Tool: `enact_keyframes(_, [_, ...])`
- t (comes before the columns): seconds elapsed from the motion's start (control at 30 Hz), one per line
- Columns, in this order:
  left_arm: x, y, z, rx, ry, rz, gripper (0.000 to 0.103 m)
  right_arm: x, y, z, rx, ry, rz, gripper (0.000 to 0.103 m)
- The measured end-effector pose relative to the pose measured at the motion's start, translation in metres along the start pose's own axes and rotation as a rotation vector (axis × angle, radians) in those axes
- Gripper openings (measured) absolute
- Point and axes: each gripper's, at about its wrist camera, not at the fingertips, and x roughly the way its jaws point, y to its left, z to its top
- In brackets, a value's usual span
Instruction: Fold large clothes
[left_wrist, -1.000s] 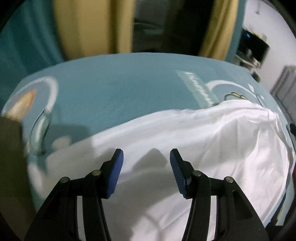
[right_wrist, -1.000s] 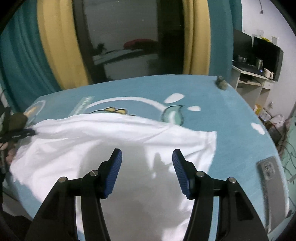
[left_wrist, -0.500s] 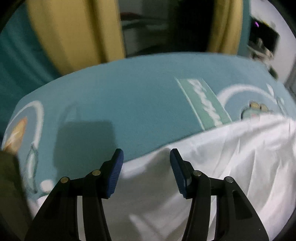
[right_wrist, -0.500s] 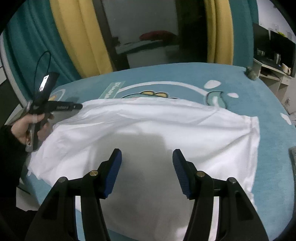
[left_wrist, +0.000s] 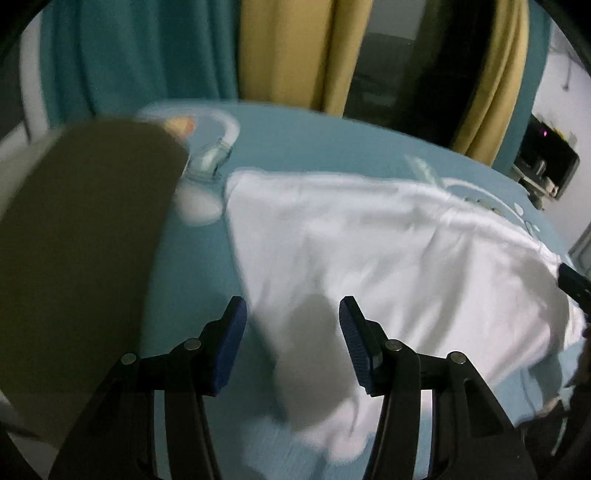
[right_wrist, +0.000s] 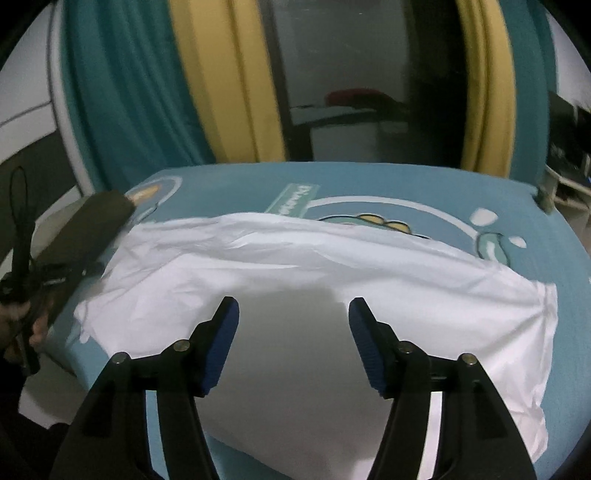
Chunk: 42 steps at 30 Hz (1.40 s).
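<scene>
White garment (right_wrist: 314, 266) spread on teal printed bedcover (right_wrist: 424, 184), now reaching further past both sets of jaws than a second ago. Left gripper (left_wrist: 291, 325) swung over garment's near-left edge, jaws apart, nothing clamped. Right gripper (right_wrist: 293, 325) opening, cloth below, ungripped. Teal and yellow curtains (right_wrist: 221, 92) behind. Brown cushion (left_wrist: 81, 240) large only in left view.

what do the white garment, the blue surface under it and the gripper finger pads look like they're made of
White garment: thin woven or knit fabric, likely cotton, matte; it creases and drapes softly.
Blue surface: looks like printed cloth, a sheet or mat, matte, with cartoon shapes and lettering.
Right gripper finger pads: blue, finely ribbed, probably rubber or soft plastic, on black hard plastic arms; nothing is between the opening jaws.
</scene>
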Motion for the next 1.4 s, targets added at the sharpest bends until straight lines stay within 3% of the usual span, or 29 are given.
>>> enact_keyframes(0.07, [0.005,0.009,-0.011,-0.012,0.037,-0.019,0.055,0.016,0.003,-0.006,-0.007,0.064,-0.047,0.066])
enact_keyframes(0.1, [0.001,0.010,-0.014,0.007,-0.002,-0.023,0.055,0.023,0.003,-0.010,-0.004,0.091,-0.064,0.066])
enact_keyframes(0.17, [0.000,0.008,-0.013,0.035,0.006,-0.013,0.055,0.030,0.004,-0.018,-0.008,0.119,-0.091,0.066])
enact_keyframes(0.33, [-0.005,0.003,-0.016,0.057,0.008,0.012,0.055,0.005,0.000,-0.025,0.017,0.072,-0.118,0.066])
enact_keyframes(0.4, [-0.013,-0.001,-0.014,0.066,-0.024,0.019,0.055,-0.010,-0.006,-0.030,0.031,0.053,-0.156,0.066])
enact_keyframes(0.5, [-0.025,-0.015,-0.009,0.090,-0.098,0.002,0.055,-0.033,-0.020,-0.038,0.083,0.025,-0.146,0.069])
enact_keyframes(0.57, [-0.035,-0.029,-0.006,0.111,-0.135,-0.020,0.055,-0.042,-0.026,-0.047,0.103,0.030,-0.220,0.077])
enact_keyframes(0.67, [-0.042,-0.047,-0.002,0.138,-0.165,-0.054,0.055,-0.054,-0.044,-0.061,0.163,0.045,-0.258,0.078])
enact_keyframes(0.9, [-0.032,-0.088,-0.004,0.185,-0.122,-0.118,0.055,-0.073,-0.077,-0.086,0.288,0.081,-0.325,0.079])
enact_keyframes(1.2, [-0.025,-0.123,-0.005,0.226,-0.098,-0.148,0.055,-0.082,-0.107,-0.112,0.447,0.093,-0.315,0.091])
enact_keyframes(1.4, [-0.023,-0.150,0.000,0.290,-0.105,-0.170,0.055,-0.083,-0.106,-0.115,0.483,0.049,-0.284,0.101])
